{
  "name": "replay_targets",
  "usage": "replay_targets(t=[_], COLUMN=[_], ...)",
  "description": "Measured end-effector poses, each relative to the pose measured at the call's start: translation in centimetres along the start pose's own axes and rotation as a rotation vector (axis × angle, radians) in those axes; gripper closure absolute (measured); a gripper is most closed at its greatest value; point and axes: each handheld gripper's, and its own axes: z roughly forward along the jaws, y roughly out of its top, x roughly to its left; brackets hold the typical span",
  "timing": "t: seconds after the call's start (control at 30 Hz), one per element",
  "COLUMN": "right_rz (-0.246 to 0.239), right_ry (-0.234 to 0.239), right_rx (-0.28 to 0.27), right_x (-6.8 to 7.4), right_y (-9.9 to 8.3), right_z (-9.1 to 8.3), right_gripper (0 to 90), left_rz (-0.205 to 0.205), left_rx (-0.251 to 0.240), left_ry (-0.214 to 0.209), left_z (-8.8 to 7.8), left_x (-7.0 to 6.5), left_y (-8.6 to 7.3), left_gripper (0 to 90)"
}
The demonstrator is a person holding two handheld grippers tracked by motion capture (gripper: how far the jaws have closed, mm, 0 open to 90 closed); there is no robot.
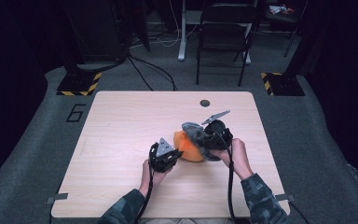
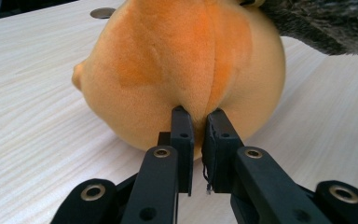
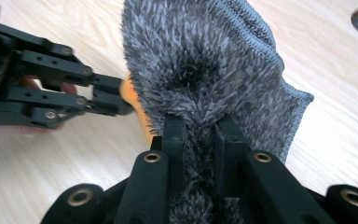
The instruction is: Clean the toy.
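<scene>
- An orange plush ball [image 2: 182, 70], rounded and seamed down its middle, is resting on the wooden table, its fabric being pinched.
- A grey fuzzy cloth [image 3: 205, 60] with a stitched hem is draping over the ball's top.

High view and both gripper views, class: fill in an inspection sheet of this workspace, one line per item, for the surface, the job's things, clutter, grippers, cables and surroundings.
Surface: pale wooden table, with a round hole near its far edge.
Job's things: orange plush toy resting on the table; grey fuzzy cloth draped over its far side.
Clutter: nothing seen.
Grippers: left gripper pinches a fold of the orange plush toy; right gripper is clamped on the grey fuzzy cloth.
Cables: one black cable trails from each gripper towards the person.
Surroundings: grey carpet, a dark folding chair, hazard-striped stand bases, loose floor cables.
</scene>
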Motion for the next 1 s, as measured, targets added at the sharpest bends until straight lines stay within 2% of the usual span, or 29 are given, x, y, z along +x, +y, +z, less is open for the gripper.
replay_targets(t=[0.13,0.2,0.23,0.27,0.33,0.43,0.47,0.57,0.63,0.73,0.8,0.83,0.9,1.0], right_rz=[-0.059,-0.100,-0.125,-0.131,-0.159,-0.149,-0.130,-0.131,-0.096,-0.054,-0.043,-0.016,-0.003,0.053], right_ry=[-0.009,-0.050,-0.087,-0.109,-0.134,-0.136,-0.133,-0.124,-0.118,-0.118,-0.122,-0.120,-0.111,-0.097], right_rx=[-0.009,0.001,-0.001,0.004,0.006,0.012,0.019,0.030,0.052,0.092,0.119,0.119,0.136,0.161], right_x=[2.1,2.9,3.2,3.4,3.4,3.1,3.0,2.1,1.5,0.5,-0.3,-0.7,-1.5,-2.6], right_y=[0.4,0.5,0.4,0.2,0.1,0.1,0.0,-0.2,-0.3,-0.6,-0.8,-1.0,-1.3,-1.9], right_z=[0.2,1.0,1.6,2.3,3.0,3.0,2.9,2.9,2.8,2.8,3.0,3.0,3.4,3.9], right_gripper=[77.0,77.0,77.0,77.0,77.0,77.1,77.1,77.1,77.1,77.1,77.0,77.0,77.0,77.0], left_rz=[-0.026,-0.013,-0.020,-0.019,-0.028,-0.023,-0.023,-0.036,-0.030,-0.048,-0.037,-0.048,-0.055,-0.050], left_rx=[-0.003,0.005,0.011,0.020,0.015,0.013,0.009,0.003,0.005,0.000,0.007,0.001,0.001,0.002], left_ry=[-0.022,-0.015,-0.013,-0.013,-0.012,-0.016,-0.014,-0.018,-0.017,-0.016,-0.015,-0.013,-0.014,-0.016], left_z=[-0.4,-0.3,-0.1,0.0,0.3,0.3,0.3,0.4,0.4,0.4,0.4,0.4,0.5,0.5], left_x=[-0.5,-0.6,-0.6,-0.3,0.0,0.1,0.1,0.2,0.4,0.5,0.8,0.7,0.8,0.9], left_y=[0.2,0.3,0.2,0.1,-0.1,0.0,0.0,-0.1,-0.2,-0.2,-0.2,-0.3,-0.3,-0.3], left_gripper=[83.3,83.2,83.1,83.1,83.0,82.9,82.8,82.6,82.6,82.5,82.5,82.5,82.5,82.2])
